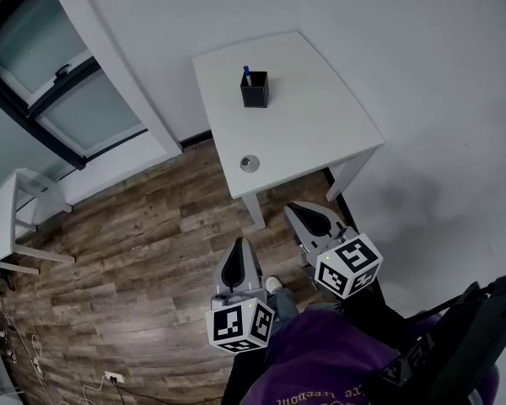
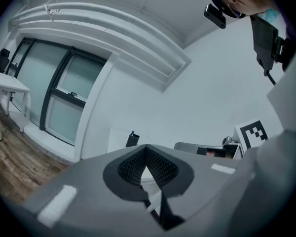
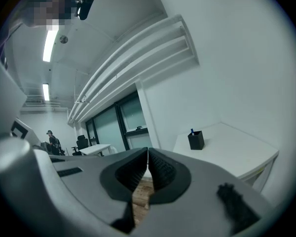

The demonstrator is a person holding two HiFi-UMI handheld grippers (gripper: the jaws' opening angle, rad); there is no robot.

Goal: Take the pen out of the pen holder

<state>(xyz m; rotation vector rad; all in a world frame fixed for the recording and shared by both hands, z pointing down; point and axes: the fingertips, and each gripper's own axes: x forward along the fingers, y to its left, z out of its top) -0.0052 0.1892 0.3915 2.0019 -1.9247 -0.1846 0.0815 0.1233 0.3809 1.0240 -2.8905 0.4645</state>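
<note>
A black square pen holder (image 1: 255, 91) stands near the far side of a small white table (image 1: 320, 116), with a blue pen (image 1: 246, 75) sticking up from it. Both grippers hang well short of the table, over the wooden floor. My left gripper (image 1: 239, 245) is shut and empty, and so is my right gripper (image 1: 298, 209), just below the table's near edge. The left gripper view shows the pen holder (image 2: 132, 140) small and far off beyond the left gripper (image 2: 147, 147). In the right gripper view the pen holder (image 3: 196, 140) and pen (image 3: 192, 131) lie ahead to the right of the right gripper (image 3: 148, 151).
A small round grey disc (image 1: 250, 163) lies near the table's front left corner. White walls close in the table behind and to the right. A glass partition (image 1: 59, 83) and a second white table (image 1: 2, 218) are at the left. A black chair (image 1: 464, 336) is at my right.
</note>
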